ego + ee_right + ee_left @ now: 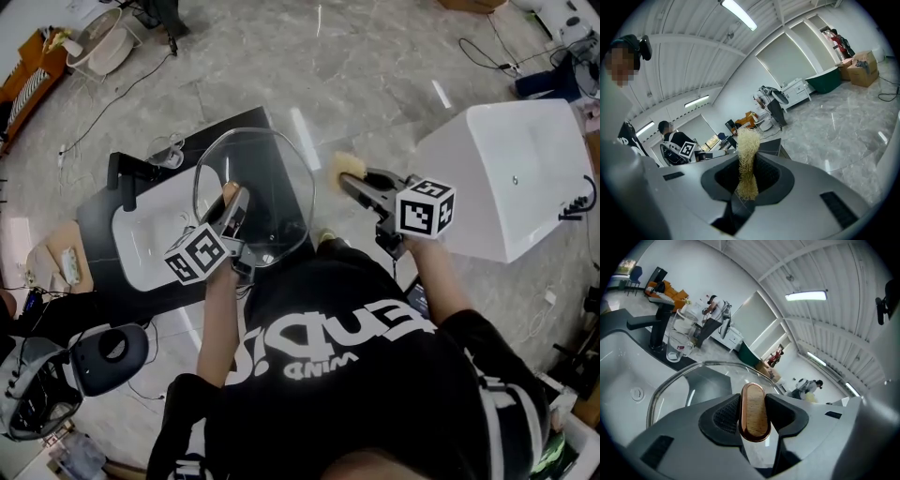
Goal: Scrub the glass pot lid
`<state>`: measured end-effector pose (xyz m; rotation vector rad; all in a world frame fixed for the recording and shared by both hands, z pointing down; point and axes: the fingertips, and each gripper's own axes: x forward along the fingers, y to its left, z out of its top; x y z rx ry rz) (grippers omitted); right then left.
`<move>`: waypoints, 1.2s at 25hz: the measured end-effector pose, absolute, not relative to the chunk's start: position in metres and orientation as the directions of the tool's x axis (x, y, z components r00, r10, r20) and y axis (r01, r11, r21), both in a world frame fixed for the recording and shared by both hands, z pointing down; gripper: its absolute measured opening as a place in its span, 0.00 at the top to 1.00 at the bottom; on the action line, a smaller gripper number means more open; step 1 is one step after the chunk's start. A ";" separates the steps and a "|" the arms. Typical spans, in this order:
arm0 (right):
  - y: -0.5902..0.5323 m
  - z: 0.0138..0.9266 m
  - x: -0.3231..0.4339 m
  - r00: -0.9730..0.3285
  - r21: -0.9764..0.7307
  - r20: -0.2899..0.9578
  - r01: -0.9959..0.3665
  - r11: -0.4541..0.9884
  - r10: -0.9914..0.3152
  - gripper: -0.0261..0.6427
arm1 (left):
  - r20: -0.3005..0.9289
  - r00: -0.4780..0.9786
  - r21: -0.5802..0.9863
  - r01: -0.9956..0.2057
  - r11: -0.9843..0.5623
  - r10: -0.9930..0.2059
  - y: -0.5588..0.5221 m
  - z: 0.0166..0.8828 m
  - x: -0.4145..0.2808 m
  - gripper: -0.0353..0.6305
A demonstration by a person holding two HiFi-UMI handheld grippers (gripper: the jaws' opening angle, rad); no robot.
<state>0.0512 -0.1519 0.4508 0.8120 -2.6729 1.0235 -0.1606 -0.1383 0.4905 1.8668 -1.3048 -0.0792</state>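
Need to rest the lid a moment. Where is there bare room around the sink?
The white basin is bare left of the glass lid, nearer than the faucet. The black counter has a bare strip along the basin's left edge. Crowded: the far corner with faucet and drinking glass, and the right side under the lid in the left gripper.

A black faucet (116, 178) stands on the dark bench (94, 253) beside a clear glass (167, 150). A white tub (506, 178) sits on the marble floor (375, 56)
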 end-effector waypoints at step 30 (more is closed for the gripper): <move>-0.155 0.457 0.058 -0.823 -0.583 0.345 -0.565 0.584 -0.451 0.89 | 0.617 0.373 0.471 -0.880 -0.055 -0.693 -0.164 0.612 -0.143 0.68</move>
